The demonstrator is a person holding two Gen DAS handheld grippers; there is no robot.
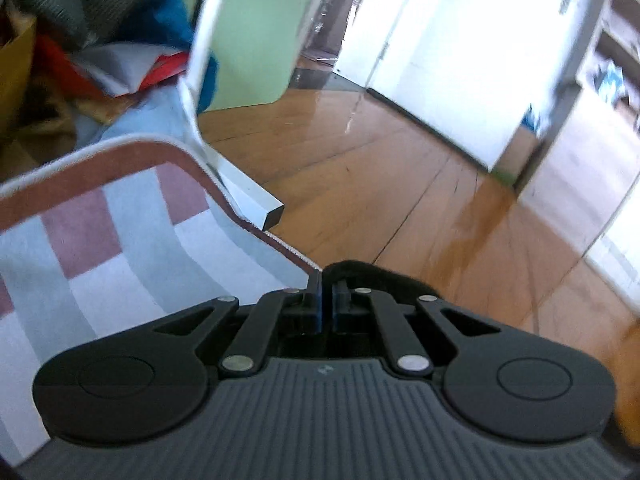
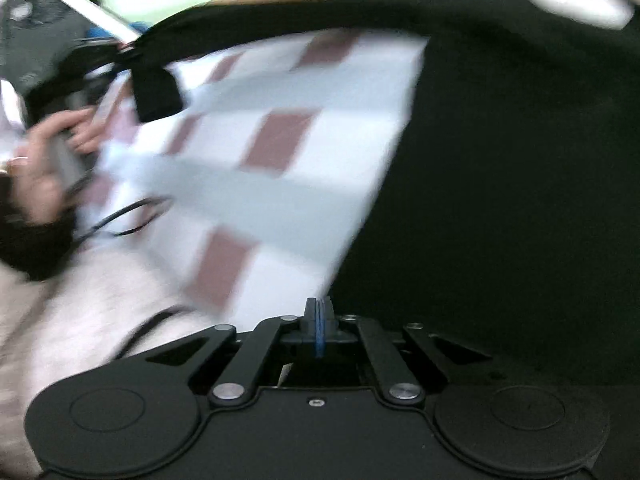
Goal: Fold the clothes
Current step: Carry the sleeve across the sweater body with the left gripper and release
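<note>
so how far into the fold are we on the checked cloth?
Early. Done: both corners look gripped. The left claw is shut on the brown-bordered edge of the checked cloth, along with a black fabric; the right claw is shut at its lower corner. In hand: the cloth hangs spread between them over a black garment. Left: no crease visible yet, and the clothes pile behind looks unfolded.

A polished wooden floor (image 1: 380,184) filled the middle of the left wrist view. A white metal frame bar (image 1: 248,196) ran down from the upper left, its open square end just above the floor. Behind the bar stood a pale green panel (image 1: 256,40). A white door (image 1: 460,48) was at the far side, with blurred shelves (image 1: 616,40) to its right. A pile of red, blue and brown items (image 1: 80,68) lay at the upper left.
</note>
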